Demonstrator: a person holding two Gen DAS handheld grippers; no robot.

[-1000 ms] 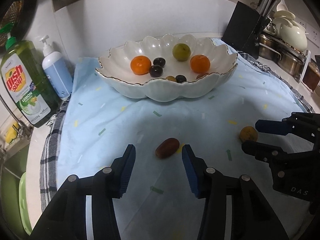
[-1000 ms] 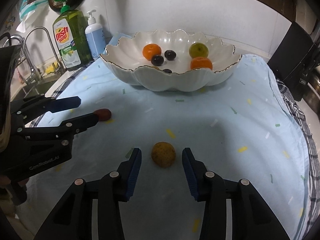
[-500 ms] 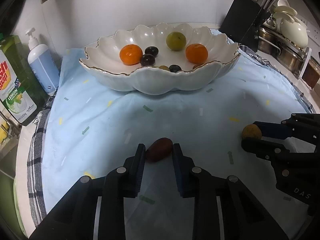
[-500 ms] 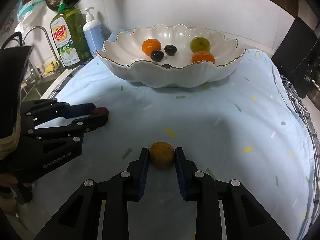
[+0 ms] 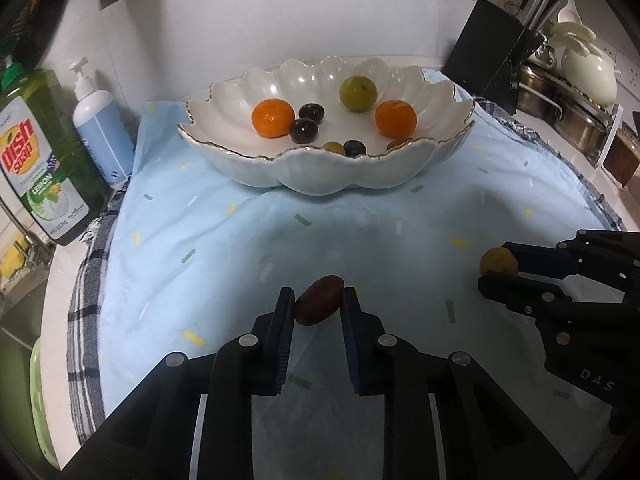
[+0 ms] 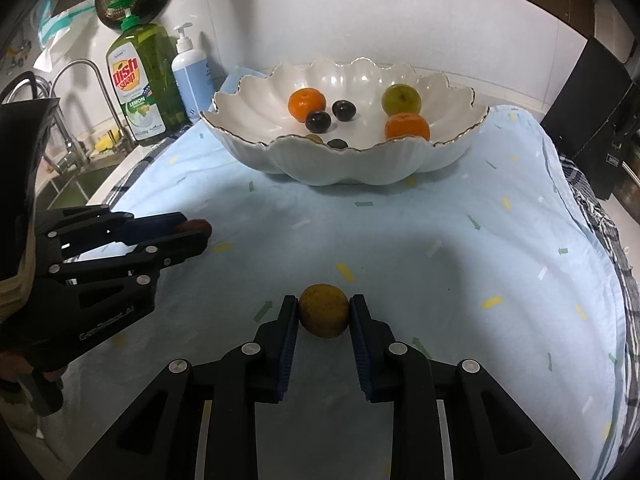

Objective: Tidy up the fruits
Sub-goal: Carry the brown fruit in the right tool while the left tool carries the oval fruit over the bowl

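My left gripper (image 5: 317, 307) is shut on a dark red oval fruit (image 5: 319, 305) just above the light blue cloth (image 5: 360, 240). My right gripper (image 6: 324, 316) is shut on a yellow-brown round fruit (image 6: 324, 315), also low over the cloth. Each gripper shows in the other's view: the right one (image 5: 490, 270) with its fruit (image 5: 498, 261), the left one (image 6: 192, 232) with the red fruit (image 6: 198, 225). A white scalloped bowl (image 5: 304, 176) at the back holds two oranges (image 5: 273, 117), a green fruit (image 5: 358, 93) and several small dark fruits (image 5: 304, 130).
A green dish soap bottle (image 5: 36, 160) and a blue pump bottle (image 5: 102, 128) stand at the left by a sink and tap (image 6: 76, 80). A black knife block (image 5: 492, 52) and pots (image 5: 576, 92) stand at the back right. A checkered towel (image 5: 86, 300) lies under the cloth.
Both grippers closed from open onto their fruits, the left on the red fruit, the right on the yellow-brown one, and have risen slightly with them.
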